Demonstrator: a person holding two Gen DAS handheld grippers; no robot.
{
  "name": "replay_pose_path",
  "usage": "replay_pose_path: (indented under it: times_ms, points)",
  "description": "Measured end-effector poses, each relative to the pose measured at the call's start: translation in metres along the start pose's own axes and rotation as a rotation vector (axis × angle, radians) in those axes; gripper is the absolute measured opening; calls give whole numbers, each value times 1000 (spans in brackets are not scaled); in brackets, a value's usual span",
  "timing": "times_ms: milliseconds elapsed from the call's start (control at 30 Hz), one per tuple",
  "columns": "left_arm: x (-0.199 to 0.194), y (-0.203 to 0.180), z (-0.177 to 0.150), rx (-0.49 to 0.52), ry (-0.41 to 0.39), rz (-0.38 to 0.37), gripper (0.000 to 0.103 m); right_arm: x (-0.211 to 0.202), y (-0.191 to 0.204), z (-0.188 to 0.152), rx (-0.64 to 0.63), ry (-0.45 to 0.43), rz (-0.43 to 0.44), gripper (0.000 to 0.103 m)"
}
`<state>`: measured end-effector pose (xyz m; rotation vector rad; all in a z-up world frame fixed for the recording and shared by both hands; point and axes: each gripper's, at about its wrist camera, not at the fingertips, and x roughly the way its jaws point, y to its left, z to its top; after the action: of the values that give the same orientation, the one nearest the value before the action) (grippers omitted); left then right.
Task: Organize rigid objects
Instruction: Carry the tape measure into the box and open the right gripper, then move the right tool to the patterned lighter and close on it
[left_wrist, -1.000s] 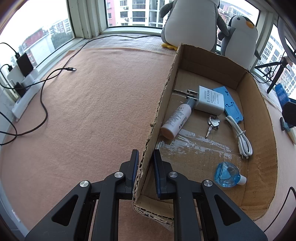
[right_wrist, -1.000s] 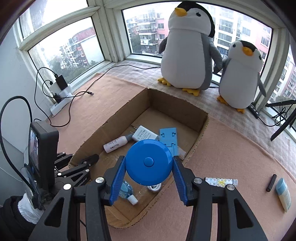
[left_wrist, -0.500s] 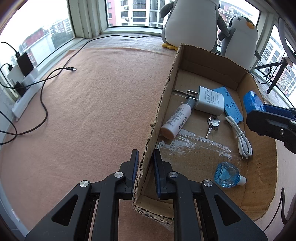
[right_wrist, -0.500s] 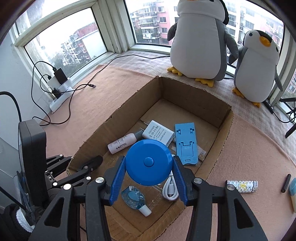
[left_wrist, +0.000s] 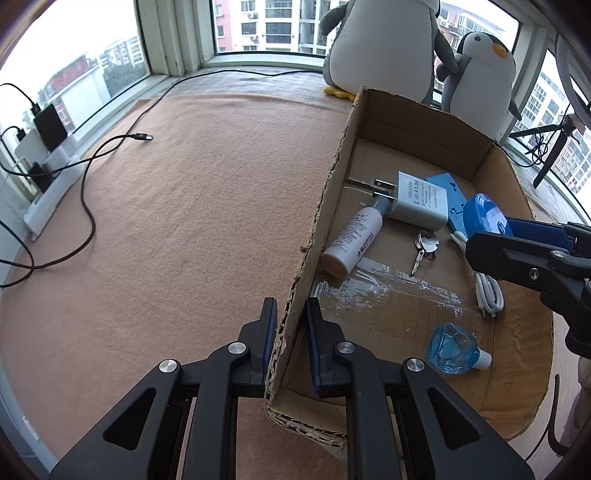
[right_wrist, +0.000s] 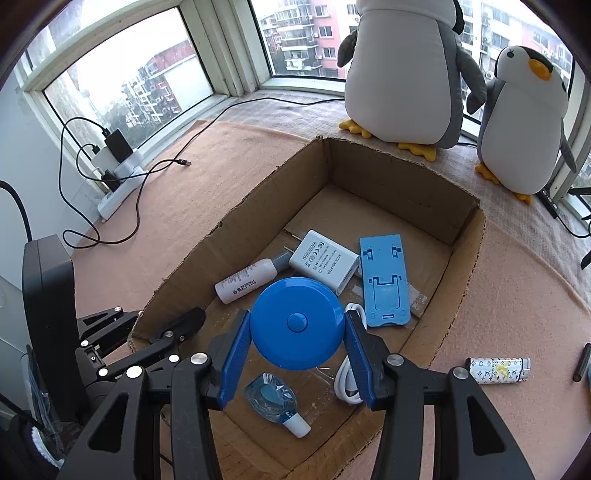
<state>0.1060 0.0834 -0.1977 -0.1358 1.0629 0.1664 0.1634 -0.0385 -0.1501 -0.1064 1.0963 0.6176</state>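
The right gripper (right_wrist: 297, 323) grips a round blue tape measure (right_wrist: 295, 321) between its jaws, held above the open cardboard box (right_wrist: 476, 254). The left gripper (left_wrist: 288, 325) is nearly closed, one jaw on each side of the box's near wall. The step appears to be placement: next, lower and release onto bare floor, clear of the white cable (right_wrist: 345, 380) and small blue bottle (right_wrist: 273, 400) beneath the jaws.
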Motion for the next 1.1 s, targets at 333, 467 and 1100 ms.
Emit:
replay_pose_path:
  times_ms: [333, 467, 1100]
  points:
    - [0, 0, 0, 0, -1, 0, 14, -1, -6, -1, 33, -6, 13, 60]
    - [0, 1, 0, 0, -1, 0, 14, -1, -6, -1, 33, -6, 14, 60]
    - [0, 1, 0, -1, -1, 0, 14, -72, -102, -26, 334, -146, 103, 61]
